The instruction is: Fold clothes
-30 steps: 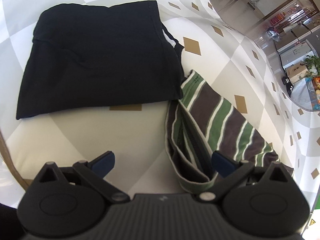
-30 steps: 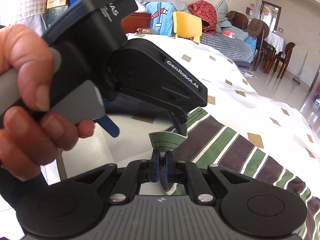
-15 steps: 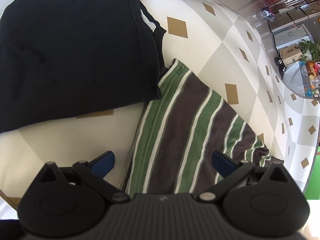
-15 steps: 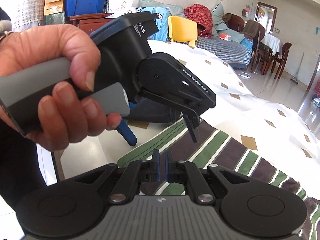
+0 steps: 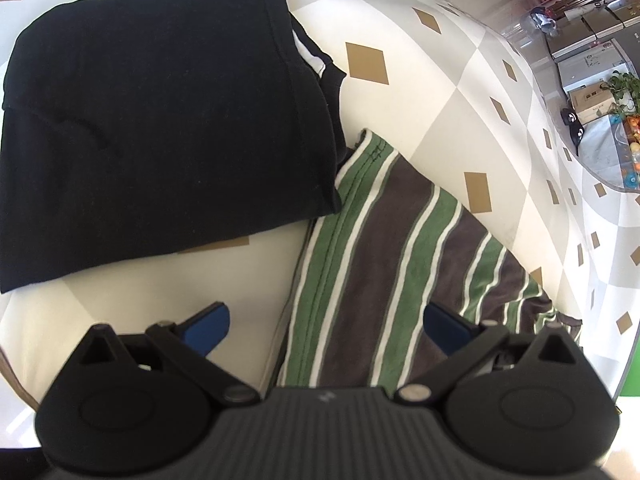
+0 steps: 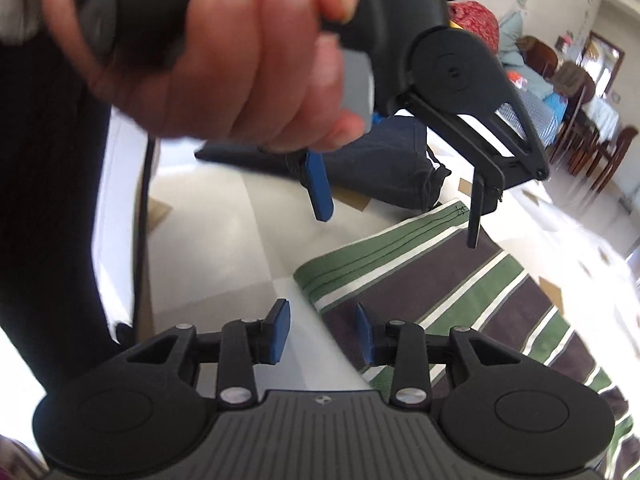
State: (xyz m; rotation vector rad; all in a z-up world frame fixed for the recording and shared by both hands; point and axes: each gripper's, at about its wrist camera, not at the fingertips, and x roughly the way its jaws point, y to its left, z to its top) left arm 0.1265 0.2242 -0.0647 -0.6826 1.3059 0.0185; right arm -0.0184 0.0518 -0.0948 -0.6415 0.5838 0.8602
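Observation:
A striped green, brown and white garment (image 5: 384, 240) lies flat on the table, its hem corner beside a folded black garment (image 5: 160, 120). My left gripper (image 5: 326, 324) hangs open over the striped garment's left edge, with nothing pressed between its blue pads. In the right wrist view the striped garment (image 6: 460, 280) spreads to the right. My right gripper (image 6: 320, 334) is opening; the garment's edge runs below the gap and the pads do not touch it. A hand (image 6: 240, 60) holds the left gripper (image 6: 396, 204), open above the hem. The black garment (image 6: 392, 160) lies behind.
The tablecloth (image 5: 460, 92) is white and grey check with tan diamonds. The table's edge (image 6: 144, 240) runs at the left, next to a person's dark clothing. Wooden dining chairs (image 6: 592, 152) and a sofa with a red cloth (image 6: 476, 20) stand far behind.
My right gripper was shut on the striped hem, has let it go, and its jaws have parted. The lifted fold dropped and the garment now lies flat. The left gripper shifted over it.

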